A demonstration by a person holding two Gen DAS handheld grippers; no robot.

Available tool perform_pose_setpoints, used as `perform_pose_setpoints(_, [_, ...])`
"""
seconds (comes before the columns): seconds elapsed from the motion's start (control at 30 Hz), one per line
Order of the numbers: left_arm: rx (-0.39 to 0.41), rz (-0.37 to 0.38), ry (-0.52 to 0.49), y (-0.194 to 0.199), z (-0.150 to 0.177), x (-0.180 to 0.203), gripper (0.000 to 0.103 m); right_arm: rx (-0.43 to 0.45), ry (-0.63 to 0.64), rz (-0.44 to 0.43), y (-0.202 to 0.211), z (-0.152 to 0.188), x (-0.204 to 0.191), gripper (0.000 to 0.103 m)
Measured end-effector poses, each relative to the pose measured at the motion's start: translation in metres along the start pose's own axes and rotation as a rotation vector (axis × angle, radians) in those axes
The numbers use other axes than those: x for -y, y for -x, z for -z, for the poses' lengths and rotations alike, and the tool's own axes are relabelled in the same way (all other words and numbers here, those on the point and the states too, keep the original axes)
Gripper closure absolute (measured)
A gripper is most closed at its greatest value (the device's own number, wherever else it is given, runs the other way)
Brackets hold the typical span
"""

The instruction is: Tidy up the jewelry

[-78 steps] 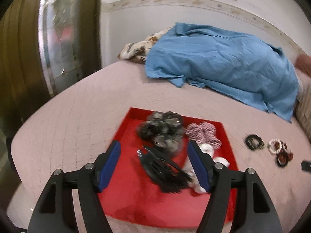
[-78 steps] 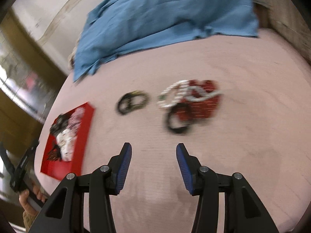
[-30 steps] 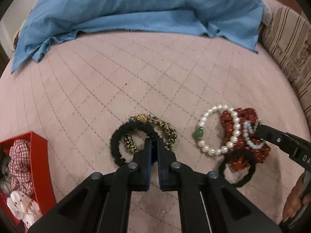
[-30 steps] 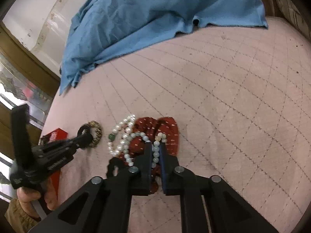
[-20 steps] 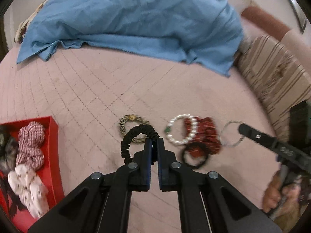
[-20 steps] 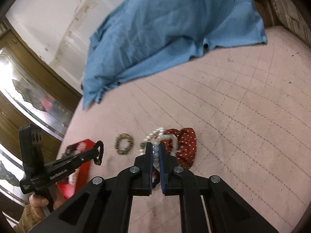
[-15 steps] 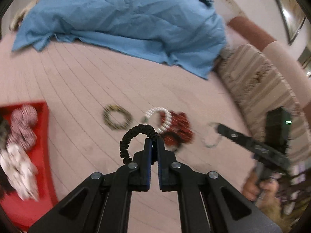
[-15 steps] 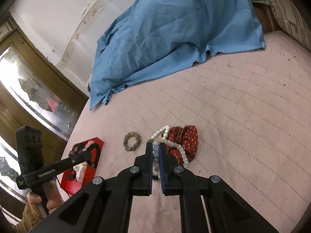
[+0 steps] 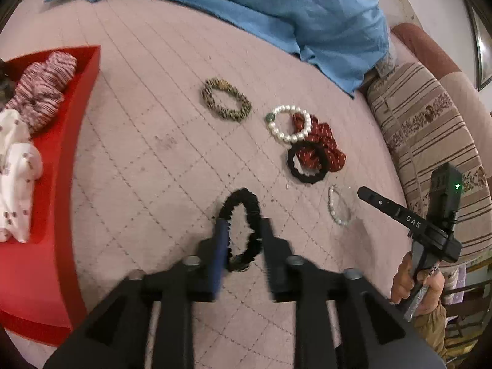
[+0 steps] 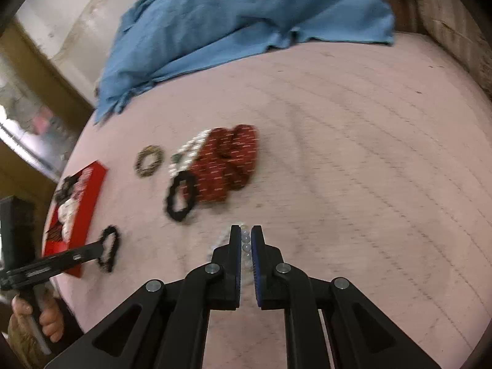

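As left claw (image 9: pixel 241 230) opens, scrunchie (image 9: pixel 243 227) between

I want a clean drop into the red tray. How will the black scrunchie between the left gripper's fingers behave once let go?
The black scrunchie is a gathered fabric loop, so probably light and floppy. With the left gripper jaws opening around it, it should sag and fall limp rather than roll or bounce.

Left wrist view: tray (image 9: pixel 89 70) at left edge of bed (image 9: pixel 147 141), scrunchies (image 9: pixel 40 92) in it. Right of tray: patterned hair tie (image 9: pixel 226 100), then pearl bracelet (image 9: pixel 289 123) overlapping dotted scrunchie (image 9: pixel 323 141). Cloth (image 9: pixel 276 3) behind; cushion (image 9: pixel 430 135) far right.
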State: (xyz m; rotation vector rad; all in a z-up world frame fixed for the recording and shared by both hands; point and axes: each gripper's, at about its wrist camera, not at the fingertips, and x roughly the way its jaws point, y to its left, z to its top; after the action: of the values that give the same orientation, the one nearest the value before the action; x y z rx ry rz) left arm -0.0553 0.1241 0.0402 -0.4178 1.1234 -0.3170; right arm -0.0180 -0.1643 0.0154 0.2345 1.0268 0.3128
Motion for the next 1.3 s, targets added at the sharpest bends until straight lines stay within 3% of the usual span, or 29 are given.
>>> perform_pose_setpoints(0.07, [0.019, -0.003, 0.002, 0.004, -0.002, -0.002, 0.067, 0.006, -0.022, 0.001, 0.001, -0.001, 0.006, 0.09])
perform_pose_setpoints(0.2, [0.031, -0.006, 0.022, 0.011, -0.002, -0.009, 0.066, 0.006, -0.028, 0.007, -0.002, -0.005, 0.007, 0.07])
perform_pose_setpoints(0.33, [0.027, -0.02, 0.025, 0.009, 0.002, -0.012, 0.064, -0.013, 0.013, 0.024, -0.005, -0.004, 0.0, 0.069])
perform_pose_setpoints(0.5, [0.03, -0.008, -0.031, 0.008, 0.009, 0.002, 0.063, -0.055, 0.098, 0.119, -0.015, 0.003, -0.011, 0.069])
perform_pose_setpoints(0.6, [0.043, 0.003, -0.085, 0.007, 0.015, 0.015, 0.045, -0.065, 0.125, 0.156, -0.019, 0.006, -0.014, 0.069])
perform_pose_setpoints(0.63, [0.043, -0.002, -0.11, 0.006, 0.017, 0.02, 0.044, -0.065, 0.13, 0.16, -0.019, 0.006, -0.015, 0.069])
perform_pose_setpoints(0.87, [0.013, -0.074, -0.228, -0.011, 0.029, 0.039, 0.044, -0.062, 0.151, 0.189, -0.022, 0.007, -0.018, 0.069])
perform_pose_setpoints(1.03, [0.034, -0.087, -0.164, -0.011, 0.022, 0.024, 0.044, -0.055, 0.154, 0.199, -0.023, 0.009, -0.019, 0.073])
perform_pose_setpoints(1.07, [0.033, -0.09, -0.153, -0.013, 0.02, 0.022, 0.046, -0.052, 0.154, 0.204, -0.023, 0.009, -0.02, 0.075])
perform_pose_setpoints(1.13, [0.02, -0.1, -0.136, -0.02, 0.015, 0.019, 0.064, -0.047, 0.153, 0.206, -0.025, 0.01, -0.02, 0.075])
perform_pose_setpoints(1.23, [0.022, -0.131, -0.165, -0.029, 0.017, 0.027, 0.066, -0.038, 0.166, 0.218, -0.027, 0.011, -0.024, 0.076])
perform_pose_setpoints(1.3, [0.027, -0.185, -0.232, -0.035, 0.023, 0.041, 0.066, -0.029, 0.177, 0.221, -0.028, 0.011, -0.026, 0.082])
